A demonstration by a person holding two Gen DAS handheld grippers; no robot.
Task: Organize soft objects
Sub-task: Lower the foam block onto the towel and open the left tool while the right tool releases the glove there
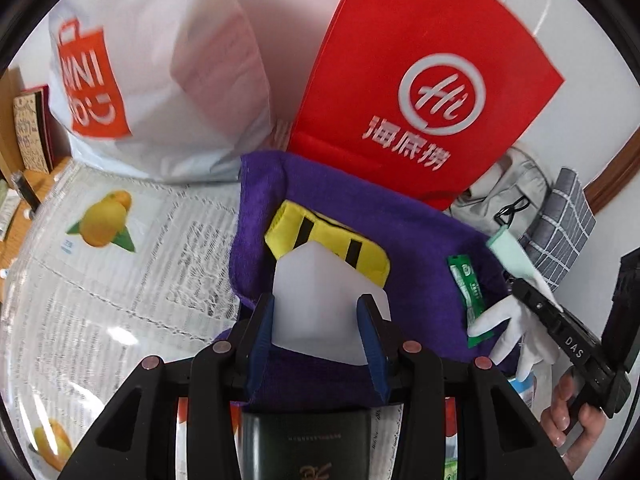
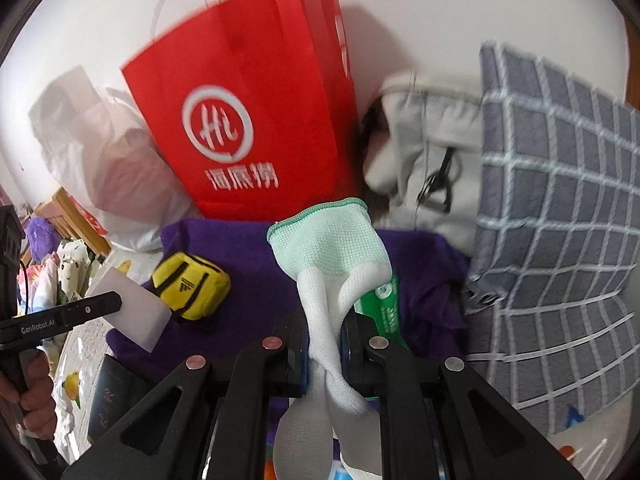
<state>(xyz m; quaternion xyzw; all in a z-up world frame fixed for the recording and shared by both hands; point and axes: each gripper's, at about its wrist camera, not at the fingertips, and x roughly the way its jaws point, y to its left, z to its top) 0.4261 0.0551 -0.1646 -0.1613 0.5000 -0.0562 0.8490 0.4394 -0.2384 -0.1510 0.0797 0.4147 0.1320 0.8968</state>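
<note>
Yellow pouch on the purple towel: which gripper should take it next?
Neither is free: left gripper holds the white foam block, right gripper the glove. Left is closer; the yellow pouch lies just beyond its jaws, so probably left, once emptied.

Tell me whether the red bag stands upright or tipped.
Upright, leaning slightly: the red bag stands on its base behind the purple towel, handles up.

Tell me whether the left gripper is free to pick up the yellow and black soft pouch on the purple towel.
Probably not yet. The left gripper is shut on a white foam block, so its jaws are occupied, though the yellow and black soft pouch lies uncovered on the purple towel just ahead.
</note>
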